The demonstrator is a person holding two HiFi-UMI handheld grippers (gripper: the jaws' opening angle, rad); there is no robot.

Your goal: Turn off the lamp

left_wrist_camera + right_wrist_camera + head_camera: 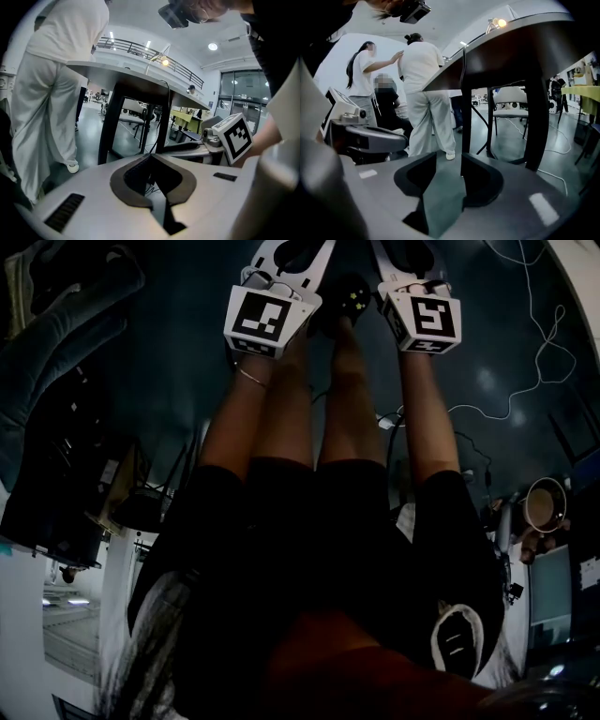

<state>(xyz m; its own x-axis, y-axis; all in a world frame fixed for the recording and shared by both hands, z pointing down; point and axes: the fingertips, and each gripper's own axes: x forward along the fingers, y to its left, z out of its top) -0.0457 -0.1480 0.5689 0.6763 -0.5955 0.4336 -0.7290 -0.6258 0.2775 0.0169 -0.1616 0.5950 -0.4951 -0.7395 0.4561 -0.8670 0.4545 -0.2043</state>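
Floor [159,362], dark and glossy, lay beneath your legs [347,409] in the head view, with a white cable [536,362] looping across it. Your left gripper [292,257] and right gripper [405,257] pointed out above it, side by side. In the left gripper view, your left jaws were closed tip to tip on nothing. The lamp [164,61] glowed, lit, on a pale-topped table [136,78] with black legs. In the right gripper view, your right jaws stood apart and empty. The lamp shone on that tabletop above, and people in white [424,89] stood just beside the table.
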